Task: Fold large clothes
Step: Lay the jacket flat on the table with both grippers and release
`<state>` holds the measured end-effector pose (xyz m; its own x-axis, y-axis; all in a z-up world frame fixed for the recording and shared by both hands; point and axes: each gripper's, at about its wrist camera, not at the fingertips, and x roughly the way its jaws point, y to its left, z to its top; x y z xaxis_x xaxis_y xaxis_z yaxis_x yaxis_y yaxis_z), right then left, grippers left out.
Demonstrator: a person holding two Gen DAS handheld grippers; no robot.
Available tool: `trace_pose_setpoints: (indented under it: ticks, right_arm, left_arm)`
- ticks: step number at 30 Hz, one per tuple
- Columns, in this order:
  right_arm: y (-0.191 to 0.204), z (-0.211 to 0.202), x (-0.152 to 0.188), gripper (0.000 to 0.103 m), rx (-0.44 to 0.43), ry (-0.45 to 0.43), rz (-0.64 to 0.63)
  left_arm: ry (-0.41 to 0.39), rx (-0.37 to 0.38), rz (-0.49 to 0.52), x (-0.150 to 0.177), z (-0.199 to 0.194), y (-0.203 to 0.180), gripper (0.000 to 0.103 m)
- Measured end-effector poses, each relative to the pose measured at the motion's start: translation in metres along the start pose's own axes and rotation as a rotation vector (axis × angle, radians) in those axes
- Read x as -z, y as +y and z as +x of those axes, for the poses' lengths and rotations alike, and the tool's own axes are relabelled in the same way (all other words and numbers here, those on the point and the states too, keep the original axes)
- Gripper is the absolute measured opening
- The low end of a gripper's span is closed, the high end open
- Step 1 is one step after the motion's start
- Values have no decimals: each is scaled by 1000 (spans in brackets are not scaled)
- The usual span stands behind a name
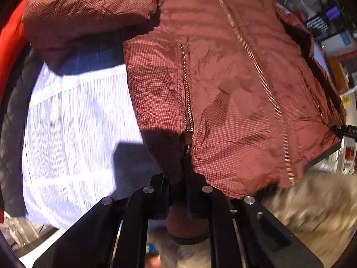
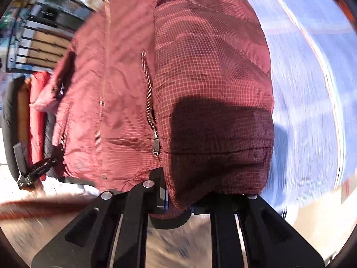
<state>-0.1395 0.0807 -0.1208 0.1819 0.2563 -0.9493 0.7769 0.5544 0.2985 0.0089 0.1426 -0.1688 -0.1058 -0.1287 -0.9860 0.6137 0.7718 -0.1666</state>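
Note:
A maroon ripstop jacket (image 1: 223,84) with gold zippers lies spread on a white and blue striped cloth (image 1: 78,134). My left gripper (image 1: 178,192) is shut on the jacket's bottom hem near a pocket zipper pull. One sleeve (image 1: 89,11) is folded across the top left. In the right wrist view the same jacket (image 2: 178,67) fills the middle, and my right gripper (image 2: 178,203) is shut on its other bottom hem corner. The right gripper's tip (image 1: 341,130) shows at the jacket's right edge in the left view; the left gripper (image 2: 38,167) shows at far left in the right view.
An orange-red garment (image 1: 13,33) and a dark quilted one (image 1: 11,134) lie left of the striped cloth. Red and dark garments (image 2: 38,116) lie beyond the jacket in the right view. Shelves and clutter (image 1: 323,22) stand behind. Blurred floor (image 1: 312,212) lies below.

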Motion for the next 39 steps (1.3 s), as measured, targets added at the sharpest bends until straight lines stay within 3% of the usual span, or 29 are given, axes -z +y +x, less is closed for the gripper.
trace_pose_setpoints:
  ticks: [3,5,10,12,14,16,20,24,26,28,30,33,37,38,39]
  right_arm:
    - [-16,21,29,14,8,51,38]
    - [-23,28,31,16,-7,41,87]
    - [-12,43,11,26,60,54,80]
    - [-15,45,29,34,72,51,62]
    - [-16,41,31,50,65,50,74]
    - [-19,34,35,55,59,44,91]
    - [-22,13,50,56,76,-4,116]
    - [-55,-21,57,63,71,-65,145]
    - [-66,-29,53,63,17,-108,198]
    - [-83,-38,55,65,-102,-144,290]
    - [-113,-40,61,69,-277,-164,460]
    - [-146,-22,78,69,-445,-175,715]
    - [-155,0,99,68,-553,-211,869]
    - [-157,0,101,65,-575,-218,881]
    - [-154,2,100,53,-591,-230,883]
  left_arm:
    - [61,5,-29,32,23,8,15]
    - [53,-50,8,42,35,3,21]
    - [78,-72,22,31,47,1,26]
    - [88,-58,27,17,49,-2,27]
    - [74,-51,17,17,41,5,32]
    - [38,-81,17,19,28,10,51]
    - [-34,-121,32,21,-4,22,58]
    - [-101,-161,33,5,-32,17,58]
    - [-145,-140,21,-14,-42,12,59]
    - [-188,-118,31,-38,-52,-2,61]
    - [-226,-97,50,-42,-54,-33,64]
    - [-253,-59,97,-55,-60,-67,65]
    - [-262,-19,158,-68,-56,-104,66]
    - [-258,-17,168,-69,-55,-109,66]
    - [-252,-13,179,-69,-51,-114,66]
